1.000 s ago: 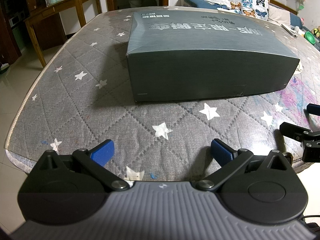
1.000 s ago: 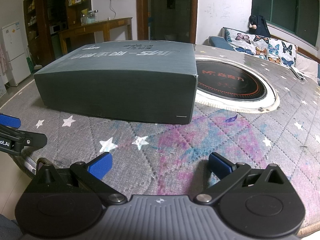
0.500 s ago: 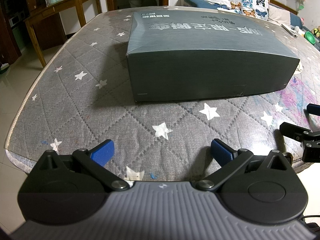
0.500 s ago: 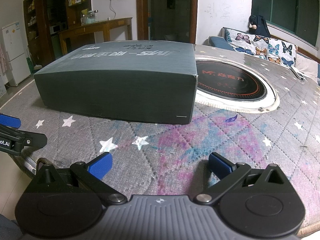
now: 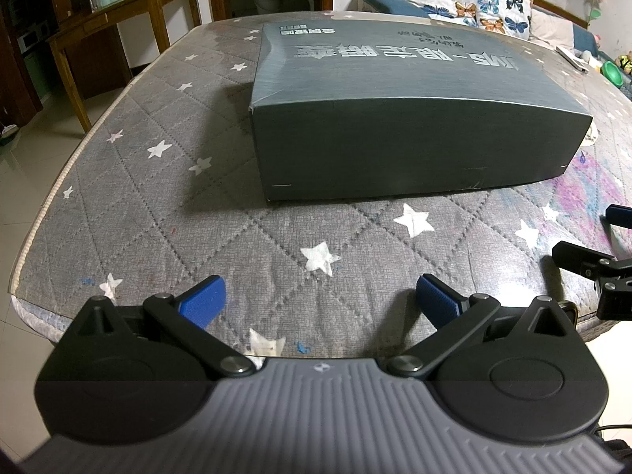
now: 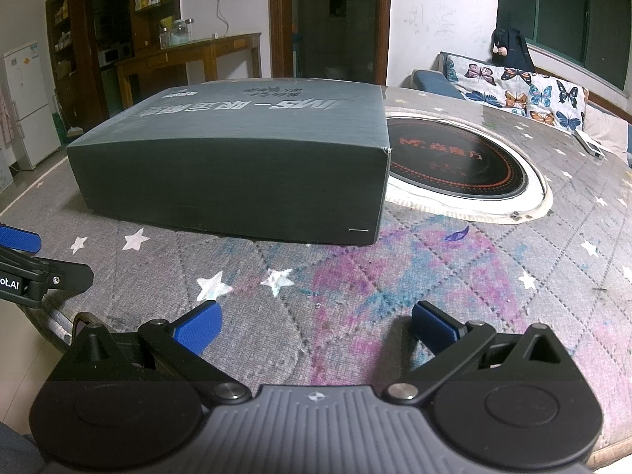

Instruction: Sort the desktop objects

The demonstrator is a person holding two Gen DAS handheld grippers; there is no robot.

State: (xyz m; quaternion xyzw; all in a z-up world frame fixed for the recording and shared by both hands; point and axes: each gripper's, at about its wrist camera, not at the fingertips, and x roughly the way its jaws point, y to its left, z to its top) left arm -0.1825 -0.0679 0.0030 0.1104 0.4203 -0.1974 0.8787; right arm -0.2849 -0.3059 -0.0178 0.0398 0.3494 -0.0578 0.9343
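Note:
A large dark grey-green cardboard box [image 5: 395, 91] with silver lettering lies flat in the middle of the round table [image 5: 130, 181], which wears a grey quilted star cover. The same box [image 6: 245, 154] fills the centre of the right wrist view. My left gripper [image 5: 320, 300] hovers over the table's near edge, open, with nothing between its blue pads. My right gripper [image 6: 316, 326] is also open and empty, short of the box. Each gripper shows at the edge of the other's view: the right gripper [image 5: 592, 264] and the left gripper [image 6: 23, 260].
A round black induction hob [image 6: 458, 166] with a white rim sits in the table just right of the box. A sofa with butterfly cushions [image 6: 525, 94] stands behind, and a wooden side table [image 5: 118, 15] with jars at the back left. A small white device [image 6: 590, 144] lies far right.

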